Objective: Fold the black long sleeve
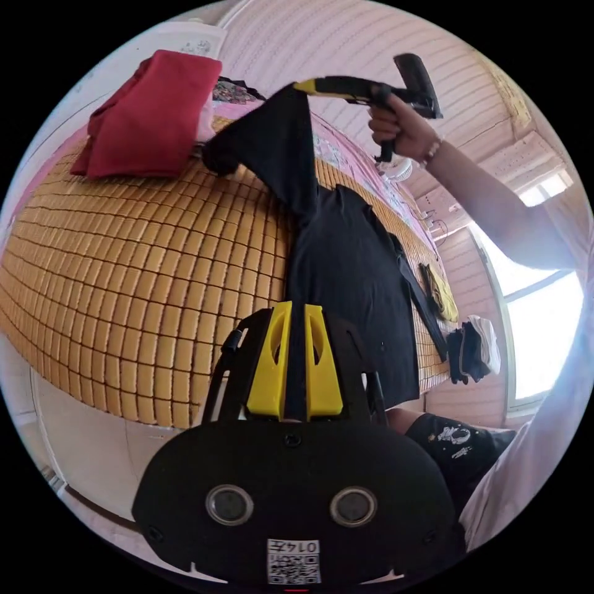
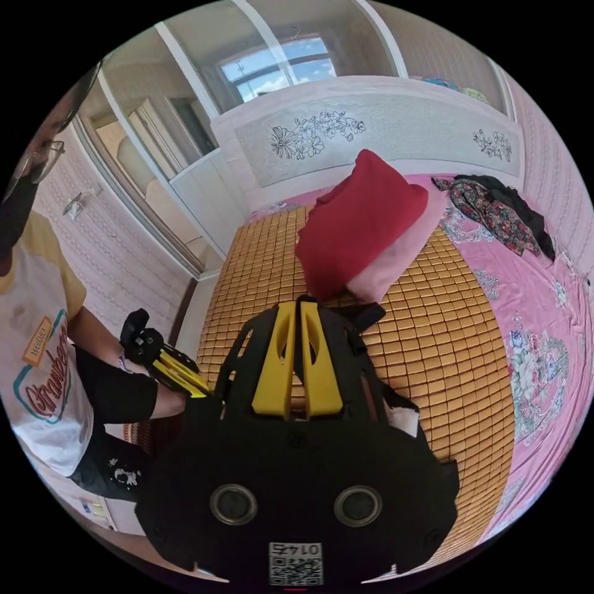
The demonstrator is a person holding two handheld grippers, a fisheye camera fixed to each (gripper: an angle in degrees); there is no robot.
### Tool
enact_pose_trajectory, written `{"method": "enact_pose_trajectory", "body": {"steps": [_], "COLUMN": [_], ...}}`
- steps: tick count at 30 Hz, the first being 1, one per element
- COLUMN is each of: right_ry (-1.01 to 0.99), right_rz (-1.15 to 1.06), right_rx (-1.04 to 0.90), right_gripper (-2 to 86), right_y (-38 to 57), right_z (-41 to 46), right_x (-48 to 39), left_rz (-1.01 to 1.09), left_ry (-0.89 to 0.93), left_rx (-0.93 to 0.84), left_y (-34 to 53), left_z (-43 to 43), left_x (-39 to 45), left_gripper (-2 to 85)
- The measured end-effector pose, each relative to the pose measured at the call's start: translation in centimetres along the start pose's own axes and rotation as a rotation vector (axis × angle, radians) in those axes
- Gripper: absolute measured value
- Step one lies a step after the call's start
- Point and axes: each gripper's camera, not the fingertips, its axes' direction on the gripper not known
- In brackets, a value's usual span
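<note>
The black long sleeve (image 1: pixel 346 272) lies along a bamboo mat (image 1: pixel 136 260) on a bed. My left gripper (image 1: pixel 296 306) is shut on the garment's near edge, with black cloth between the yellow jaws. The right gripper (image 1: pixel 300 86), held in a person's hand, pinches another part of the garment and holds it lifted above the mat. In the right gripper view, my right gripper (image 2: pixel 296 303) is shut on black cloth (image 2: pixel 366 315), which hangs beside the jaws. The left gripper (image 2: pixel 197 388) sits low at the mat's edge, gripping the dark fabric.
A folded red cloth (image 1: pixel 148 117) on pink fabric rests on the mat near the white headboard (image 2: pixel 371 136). A floral garment (image 2: pixel 495 216) lies on the pink sheet. More clothes (image 1: pixel 473 346) are piled at the mat's far end. The person stands beside the bed.
</note>
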Motion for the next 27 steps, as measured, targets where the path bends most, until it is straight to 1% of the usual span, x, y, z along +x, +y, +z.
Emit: {"method": "enact_pose_trajectory", "body": {"steps": [2,4,5,6,7,10,12,15,18,19,20,22,24,26,27], "right_ry": [0.012,0.046,0.044,0.045,0.070,0.133,0.162,0.181,0.161,0.144,0.133,0.105,0.132,0.161,0.178], "right_rz": [0.036,0.173,0.196,0.228,0.235,0.203,0.190,0.214,0.261,0.278,0.286,0.312,0.316,0.305,0.299], "right_rx": [-0.053,-0.190,-0.224,-0.314,-0.383,-0.492,-0.521,-0.502,-0.428,-0.394,-0.378,-0.296,-0.198,-0.139,-0.113], "right_gripper": [-0.2,-0.1,-0.1,-0.1,0.0,-0.1,-0.1,-0.1,-0.1,0.0,0.0,0.4,1.0,1.9,2.7], "right_y": [-0.3,-0.2,-0.1,0.3,0.7,1.5,1.9,2.4,2.5,2.4,2.2,1.4,0.5,-0.3,-0.5], "right_z": [0.9,3.5,4.1,5.5,6.5,7.6,7.6,6.9,5.7,5.2,5.0,4.2,3.3,2.6,2.4], "right_x": [1.6,4.4,4.9,5.5,5.5,4.4,3.8,3.4,3.5,3.6,3.6,3.6,3.0,2.3,2.0], "left_rz": [-0.084,-0.127,-0.146,-0.157,-0.162,-0.136,-0.096,-0.025,-0.023,-0.006,0.035,0.033,-0.014,-0.092,-0.114], "left_ry": [-0.051,-0.093,-0.121,-0.131,-0.138,-0.151,-0.138,-0.156,-0.200,-0.251,-0.265,-0.265,-0.289,-0.276,-0.297], "left_rx": [0.060,0.091,0.094,0.091,0.094,0.109,0.097,0.043,-0.110,-0.101,-0.116,-0.119,-0.003,0.223,0.262], "left_y": [0.3,0.1,-0.4,-0.8,-1.8,-5.3,-7.9,-12.0,-14.8,-15.2,-15.4,-15.4,-14.3,-11.1,-10.1], "left_z": [-3.9,-5.6,-6.0,-6.1,-6.2,-5.7,-4.7,-2.2,0.7,0.7,0.5,-0.7,-4.5,-11.8,-13.5], "left_x": [-2.4,-4.4,-5.6,-6.3,-7.3,-8.8,-8.9,-8.1,-7.7,-7.4,-7.2,-7.3,-8.0,-9.6,-10.0], "left_gripper": [4.6,4.9,5.2,5.4,5.7,6.0,6.2,6.9,6.7,5.8,3.6,1.0,-0.3,-0.6,-0.6]}}
